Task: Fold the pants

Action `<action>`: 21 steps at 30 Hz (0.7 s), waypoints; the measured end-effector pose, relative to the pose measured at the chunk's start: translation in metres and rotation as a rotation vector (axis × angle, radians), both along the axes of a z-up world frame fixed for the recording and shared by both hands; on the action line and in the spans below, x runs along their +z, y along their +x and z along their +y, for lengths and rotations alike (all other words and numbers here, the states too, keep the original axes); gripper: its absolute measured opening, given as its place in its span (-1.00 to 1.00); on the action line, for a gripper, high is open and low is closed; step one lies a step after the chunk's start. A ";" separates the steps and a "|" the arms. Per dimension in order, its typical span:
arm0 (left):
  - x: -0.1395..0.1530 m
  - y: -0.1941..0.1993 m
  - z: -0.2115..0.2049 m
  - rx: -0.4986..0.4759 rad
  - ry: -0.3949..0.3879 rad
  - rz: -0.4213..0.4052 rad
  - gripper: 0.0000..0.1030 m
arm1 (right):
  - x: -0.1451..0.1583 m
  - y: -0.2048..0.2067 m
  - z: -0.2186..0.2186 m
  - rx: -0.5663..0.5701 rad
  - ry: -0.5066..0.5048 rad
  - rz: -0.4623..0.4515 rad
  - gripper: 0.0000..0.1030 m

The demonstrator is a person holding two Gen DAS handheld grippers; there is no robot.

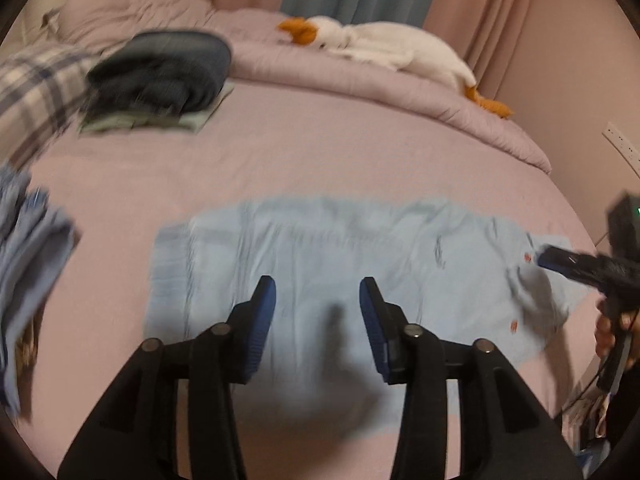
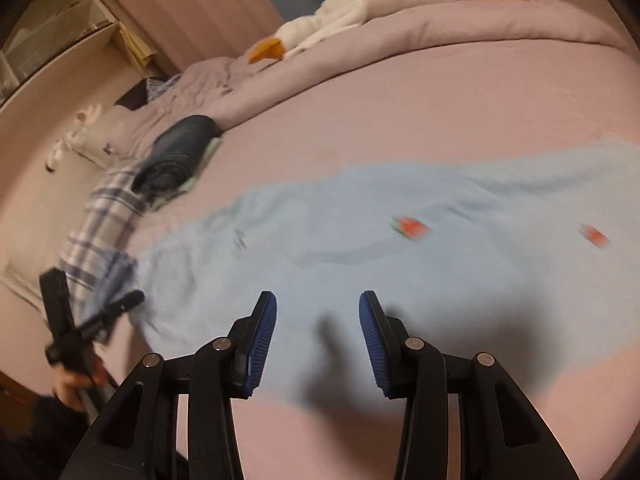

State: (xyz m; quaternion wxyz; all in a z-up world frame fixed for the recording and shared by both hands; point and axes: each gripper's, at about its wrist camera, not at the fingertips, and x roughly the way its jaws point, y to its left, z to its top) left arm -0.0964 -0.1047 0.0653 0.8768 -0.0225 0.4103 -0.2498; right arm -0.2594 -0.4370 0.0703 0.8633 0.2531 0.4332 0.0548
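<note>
Light blue pants [image 1: 320,264] with small red prints lie spread flat across the pink bed sheet [image 1: 304,152]; they also show in the right wrist view [image 2: 400,248]. My left gripper [image 1: 318,292] is open and empty, hovering just above the pants' middle. My right gripper [image 2: 318,308] is open and empty above the near edge of the pants. The right gripper also shows at the far right of the left wrist view [image 1: 560,260], by the pants' right end. The left gripper shows at the left of the right wrist view [image 2: 120,308], by the pants' left end.
A folded dark garment [image 1: 160,72] sits on a green one at the back left, next to plaid cloth [image 1: 36,88]. Blue clothes [image 1: 28,272] are heaped at the left edge. A white goose plush [image 1: 384,48] lies on the bunched duvet [image 1: 440,96] at the back.
</note>
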 end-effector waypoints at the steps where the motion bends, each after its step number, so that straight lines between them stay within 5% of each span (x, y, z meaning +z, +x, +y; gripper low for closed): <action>1: 0.001 0.009 -0.008 -0.012 0.012 -0.013 -0.16 | 0.002 0.021 0.006 0.023 0.018 -0.005 -0.15; 8: -0.028 0.046 -0.015 -0.049 0.143 0.063 -0.17 | 0.000 0.128 0.062 0.165 -0.019 0.075 -0.15; 15: -0.044 0.047 -0.003 -0.093 0.088 0.052 -0.22 | -0.031 0.183 0.089 0.362 -0.054 0.346 -0.15; 17: -0.046 0.048 -0.004 -0.090 0.091 0.047 -0.22 | -0.039 0.181 0.100 0.425 -0.075 0.409 -0.38; 18: -0.047 0.047 -0.006 -0.089 0.095 0.045 -0.22 | -0.042 0.182 0.106 0.450 -0.099 0.414 -0.81; 21: -0.047 0.045 -0.006 -0.082 0.098 0.048 -0.22 | -0.037 0.188 0.120 0.447 -0.181 0.357 -0.86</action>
